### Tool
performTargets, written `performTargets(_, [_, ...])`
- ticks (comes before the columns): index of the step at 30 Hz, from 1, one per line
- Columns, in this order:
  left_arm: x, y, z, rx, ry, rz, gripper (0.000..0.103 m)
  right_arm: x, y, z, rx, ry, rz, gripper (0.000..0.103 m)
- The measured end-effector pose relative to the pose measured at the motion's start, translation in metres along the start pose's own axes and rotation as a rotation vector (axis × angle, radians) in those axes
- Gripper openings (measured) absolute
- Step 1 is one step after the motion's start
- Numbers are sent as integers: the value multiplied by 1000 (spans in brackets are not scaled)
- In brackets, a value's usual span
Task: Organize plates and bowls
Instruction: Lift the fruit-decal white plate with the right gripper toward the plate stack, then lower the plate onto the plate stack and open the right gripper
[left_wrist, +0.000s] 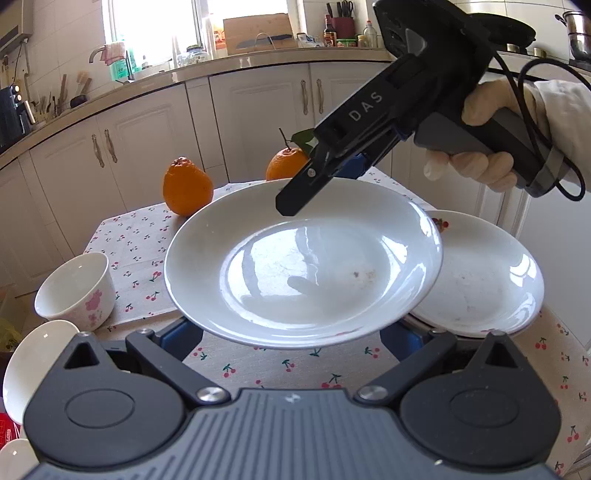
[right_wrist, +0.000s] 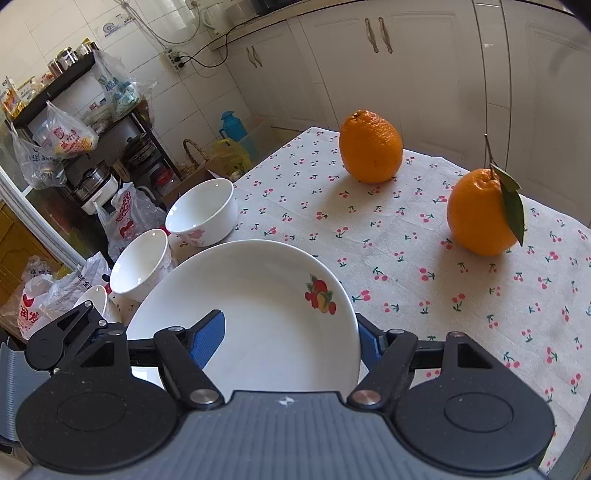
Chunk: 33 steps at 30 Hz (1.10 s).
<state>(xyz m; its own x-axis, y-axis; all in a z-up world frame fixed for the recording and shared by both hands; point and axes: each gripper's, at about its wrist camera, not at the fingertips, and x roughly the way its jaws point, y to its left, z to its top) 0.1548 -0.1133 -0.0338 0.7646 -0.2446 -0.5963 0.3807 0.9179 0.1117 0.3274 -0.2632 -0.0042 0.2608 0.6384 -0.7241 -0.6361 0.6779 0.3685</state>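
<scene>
From my left wrist camera the white plate (left_wrist: 303, 266) fills the centre of the frame, lifted off the cherry-print tablecloth (left_wrist: 140, 240); my left gripper (left_wrist: 291, 332) has its blue pads spread wide either side of the near rim, and I cannot tell whether they actually bear on it; my right gripper (left_wrist: 295, 199) comes in from the upper right and is clamped on the far rim; a second plate (left_wrist: 487, 277) lies at right, partly under the first; a flowered bowl (left_wrist: 75, 291) stands at left, two oranges (left_wrist: 187, 186) behind. From my right wrist camera the plate with its fruit motif (right_wrist: 255, 317) sits low centre, one blue pad (right_wrist: 208, 338) over its surface and the other behind its edge, holding it; bowls (right_wrist: 202, 212) cluster at centre left; oranges at upper right.
</scene>
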Motion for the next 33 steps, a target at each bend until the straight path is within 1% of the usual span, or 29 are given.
performTargets(16, [-2,-25,3,73,-9,-63,101,-39,-6,-37,55,-52,-50,79])
performTargets(21, [-2,-36,3,109,-14,-88,101,-51,-10,-50,81,-66,-74,79])
performTargets(33, [7,-60,2,172,1,-181,101,-76,-25,-91,160,-87,-127,79])
